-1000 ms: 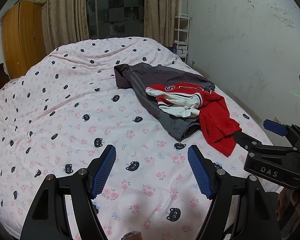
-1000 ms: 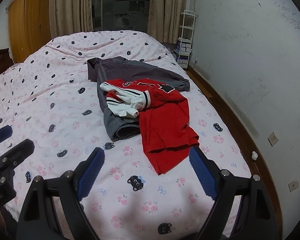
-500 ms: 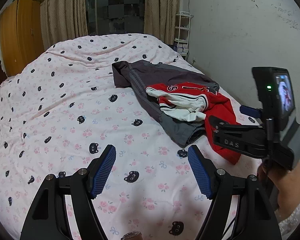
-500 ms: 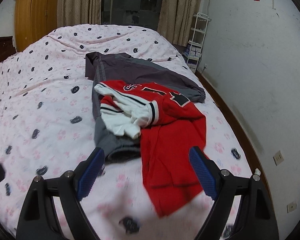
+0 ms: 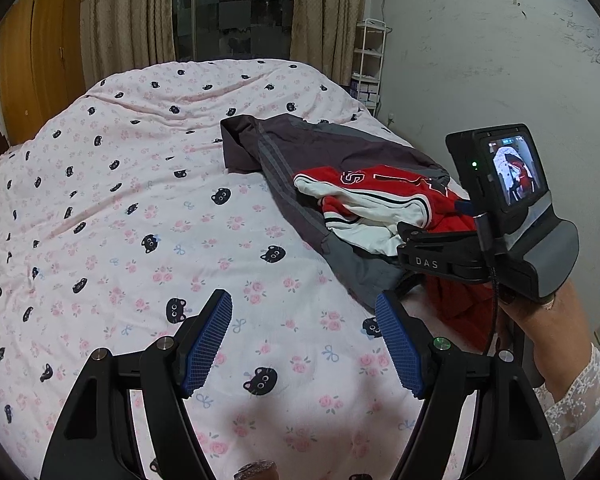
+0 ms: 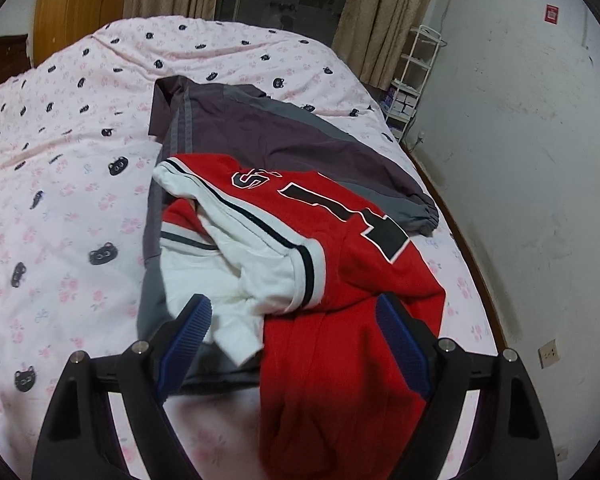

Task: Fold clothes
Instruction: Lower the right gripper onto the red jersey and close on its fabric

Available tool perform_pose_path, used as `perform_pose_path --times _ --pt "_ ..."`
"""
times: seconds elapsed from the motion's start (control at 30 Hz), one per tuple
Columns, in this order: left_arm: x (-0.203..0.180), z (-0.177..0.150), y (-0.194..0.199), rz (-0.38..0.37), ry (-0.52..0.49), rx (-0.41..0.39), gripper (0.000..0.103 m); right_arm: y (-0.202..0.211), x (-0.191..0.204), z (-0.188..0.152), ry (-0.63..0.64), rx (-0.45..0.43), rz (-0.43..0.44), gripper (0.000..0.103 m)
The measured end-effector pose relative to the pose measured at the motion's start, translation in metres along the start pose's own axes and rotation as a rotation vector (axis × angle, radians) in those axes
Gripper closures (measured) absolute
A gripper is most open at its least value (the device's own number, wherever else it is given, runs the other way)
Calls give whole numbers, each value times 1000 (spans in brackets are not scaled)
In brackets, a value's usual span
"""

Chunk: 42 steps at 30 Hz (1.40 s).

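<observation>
A crumpled red and white jersey (image 6: 320,248) with black numbers lies on top of dark grey trousers (image 6: 284,136) on the right side of the bed. My right gripper (image 6: 296,332) is open, low over the jersey's near folds, nothing between its blue pads. In the left wrist view the jersey (image 5: 380,204) and trousers (image 5: 320,152) lie ahead to the right. My left gripper (image 5: 304,344) is open above bare bedspread, short of the clothes. The right gripper's body (image 5: 496,232), held by a hand, hides part of the jersey there.
The bed carries a pink quilt (image 5: 140,220) printed with black cats and flowers. A white wall (image 6: 532,160) runs close along the bed's right edge. Beyond the bed stand a wooden wardrobe (image 5: 32,64), curtains (image 5: 132,12) and a white shelf rack (image 6: 416,68).
My right gripper has moved forward and down from the near bed edge until it hovers over the jersey. The left gripper has crept slightly closer to the clothes. Both stay open.
</observation>
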<state>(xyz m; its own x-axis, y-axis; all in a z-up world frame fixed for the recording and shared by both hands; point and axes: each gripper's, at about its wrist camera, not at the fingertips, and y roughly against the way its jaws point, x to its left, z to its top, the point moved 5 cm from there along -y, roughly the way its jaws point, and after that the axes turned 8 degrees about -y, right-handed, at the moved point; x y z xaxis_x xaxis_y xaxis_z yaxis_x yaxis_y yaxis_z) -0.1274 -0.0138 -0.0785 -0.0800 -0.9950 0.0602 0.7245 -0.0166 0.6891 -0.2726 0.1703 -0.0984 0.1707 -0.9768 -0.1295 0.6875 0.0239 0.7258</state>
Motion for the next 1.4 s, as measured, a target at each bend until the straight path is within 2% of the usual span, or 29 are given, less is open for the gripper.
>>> perform_pose_path --times 0.13,0.27,0.4,0.47,0.67,0.77,0.83,0.93,1.13,1.3,1.4 --pt "2 2 -9 -2 5 8 33 -15 2 2 21 20 -19 22" --pt "7 3 -15 -2 15 13 33 -29 2 -1 28 56 -23 38" --pt "10 4 -21 -1 20 16 33 -37 0 -2 15 79 3 45" --pt "12 5 -23 -3 24 18 33 -39 0 -2 10 89 19 54" --pt "16 10 -32 -21 -1 -21 33 -36 -3 -1 -20 96 69 68" --pt "10 17 -51 -41 -86 -20 33 -32 -4 0 -27 91 85 71" --pt "7 21 -61 -10 -148 -17 33 -27 -5 1 -32 84 95 72" --pt "3 24 -62 8 -188 -43 33 -14 -6 3 -31 61 113 74" --pt "-5 23 -68 -103 -187 -97 33 17 -4 10 -22 17 160 76" --pt "-17 31 -90 -162 -204 -142 33 40 -2 15 -12 -13 169 76" --pt "-23 38 -107 -187 -221 -152 33 41 -4 16 -12 -13 166 76"
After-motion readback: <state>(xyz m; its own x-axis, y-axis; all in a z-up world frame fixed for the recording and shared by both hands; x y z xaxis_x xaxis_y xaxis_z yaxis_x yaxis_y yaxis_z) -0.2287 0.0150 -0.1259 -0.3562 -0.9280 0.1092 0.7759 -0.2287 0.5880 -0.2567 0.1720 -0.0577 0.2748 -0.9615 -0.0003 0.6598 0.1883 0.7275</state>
